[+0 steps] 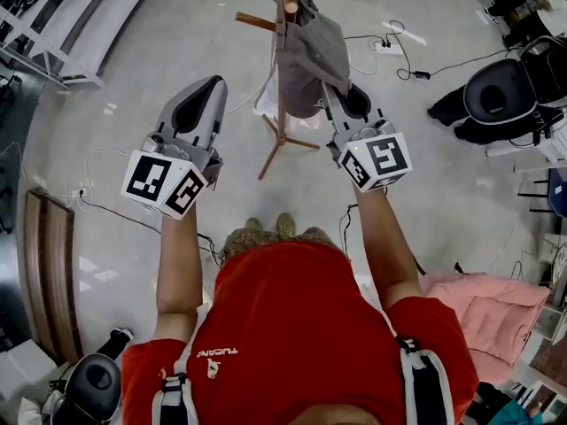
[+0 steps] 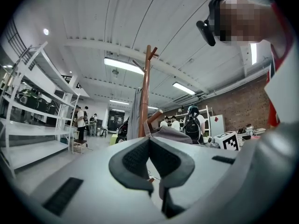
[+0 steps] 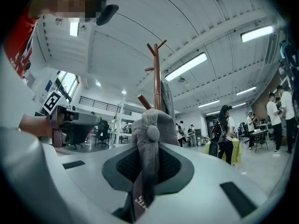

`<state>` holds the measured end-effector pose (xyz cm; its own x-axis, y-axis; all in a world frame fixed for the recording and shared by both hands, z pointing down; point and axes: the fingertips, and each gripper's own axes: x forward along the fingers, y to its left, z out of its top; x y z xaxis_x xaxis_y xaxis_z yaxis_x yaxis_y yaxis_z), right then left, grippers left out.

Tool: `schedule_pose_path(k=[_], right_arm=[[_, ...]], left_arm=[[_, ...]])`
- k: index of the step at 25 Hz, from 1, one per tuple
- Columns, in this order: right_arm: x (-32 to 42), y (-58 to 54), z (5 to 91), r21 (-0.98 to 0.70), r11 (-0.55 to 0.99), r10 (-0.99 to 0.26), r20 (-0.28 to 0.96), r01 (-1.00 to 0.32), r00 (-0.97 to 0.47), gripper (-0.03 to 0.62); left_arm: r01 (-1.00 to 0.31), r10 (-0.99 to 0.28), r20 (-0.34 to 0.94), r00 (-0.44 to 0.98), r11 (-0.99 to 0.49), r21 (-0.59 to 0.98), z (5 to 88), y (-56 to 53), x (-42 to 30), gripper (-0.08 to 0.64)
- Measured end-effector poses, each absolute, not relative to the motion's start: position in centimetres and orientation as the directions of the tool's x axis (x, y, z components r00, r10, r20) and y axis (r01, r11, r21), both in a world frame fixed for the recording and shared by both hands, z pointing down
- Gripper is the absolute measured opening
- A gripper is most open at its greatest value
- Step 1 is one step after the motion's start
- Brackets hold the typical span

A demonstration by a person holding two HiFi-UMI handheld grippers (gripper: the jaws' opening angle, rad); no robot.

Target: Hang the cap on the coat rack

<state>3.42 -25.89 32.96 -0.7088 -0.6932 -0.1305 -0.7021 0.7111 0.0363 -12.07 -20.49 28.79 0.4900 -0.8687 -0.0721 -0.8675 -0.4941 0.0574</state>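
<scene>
The right claw (image 3: 148, 158) was clamped on the grey cap (image 3: 150, 124), with the coat rack (image 3: 157, 73) just beyond its tips. Only the head view showed the cap resting against the pole beside a peg. The left claw (image 2: 148, 143) was clenched and empty.

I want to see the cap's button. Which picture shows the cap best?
The right gripper view: the cap fills the middle, button showing, pinched in the right gripper. The head view shows it from above by the coat rack; the left gripper view shows only a sliver.
</scene>
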Motion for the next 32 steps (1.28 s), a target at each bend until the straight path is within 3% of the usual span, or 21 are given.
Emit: schedule_pose_path(k=[8,15,19,23,28,32], right_arm=[[2.1,-27.3,36.4,0.067,0.709,-0.705,0.025,-0.702,-0.709,0.167],[2.4,-26.2,38.6,0.078,0.703,-0.711,0.104,-0.707,-0.695,0.209],[2.7,-25.1,38.2,0.065,0.701,-0.713,0.088,-0.710,-0.696,0.209],[1.9,-23.1,34.9,0.022,0.734,-0.678,-0.029,-0.679,-0.734,0.195],[-0.2,-20.5,30.3,0.008,0.784,-0.611,-0.162,-0.620,-0.775,0.084],[-1.6,-19.3,28.9,0.072,0.792,-0.586,-0.187,-0.606,-0.788,0.051]], left_arm=[[-0.832,-0.835,-0.061,0.546,-0.550,0.080,29.4,-21.3,-12.8,0.009],[-0.810,-0.816,-0.058,0.575,-0.578,0.097,30.3,-21.3,-13.1,0.009],[-0.798,-0.805,-0.055,0.591,-0.593,0.106,30.7,-21.1,-12.7,0.009],[-0.784,-0.792,-0.064,0.608,-0.611,0.108,30.7,-20.8,-12.2,0.009],[-0.772,-0.778,-0.090,0.622,-0.629,0.094,30.1,-20.3,-11.9,0.009],[-0.767,-0.772,-0.103,0.628,-0.636,0.090,29.8,-20.1,-11.7,0.009]])
